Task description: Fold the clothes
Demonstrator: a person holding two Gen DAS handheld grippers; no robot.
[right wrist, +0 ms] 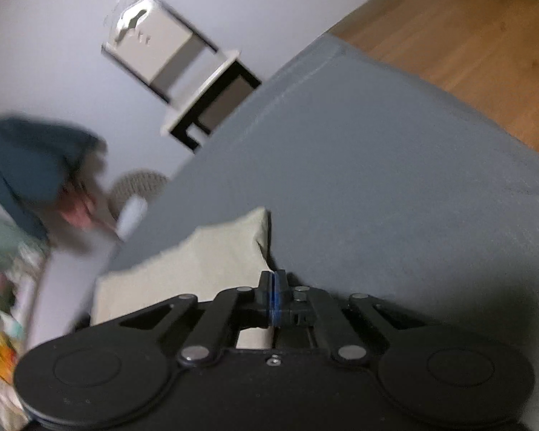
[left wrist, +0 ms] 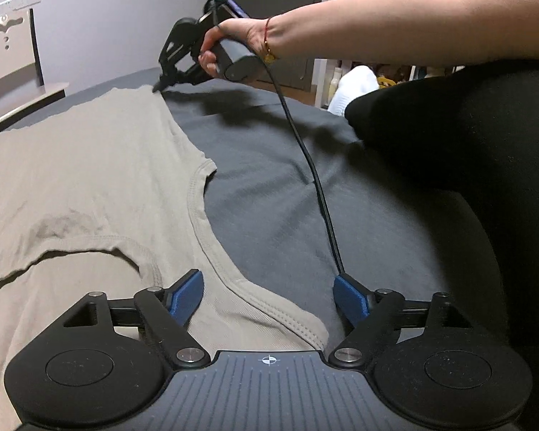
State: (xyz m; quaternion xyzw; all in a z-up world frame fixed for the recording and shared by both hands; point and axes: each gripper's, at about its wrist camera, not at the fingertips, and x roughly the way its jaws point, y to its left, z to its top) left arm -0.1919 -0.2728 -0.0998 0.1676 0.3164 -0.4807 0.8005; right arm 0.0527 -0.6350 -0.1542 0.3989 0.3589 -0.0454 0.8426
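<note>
A beige tank top lies flat on the dark grey bed. My left gripper is open, its blue fingertips standing either side of a shoulder strap next to the armhole. A hand holds my right gripper at the top's far corner. In the right wrist view that gripper is shut, blue pads together on the edge of the beige cloth by its corner. The view is blurred.
A black cable runs across the bed from the right gripper's handle. The person's black-clad body fills the right side. A chair stands by the wall beyond the bed, with wooden floor and piled clothes nearby.
</note>
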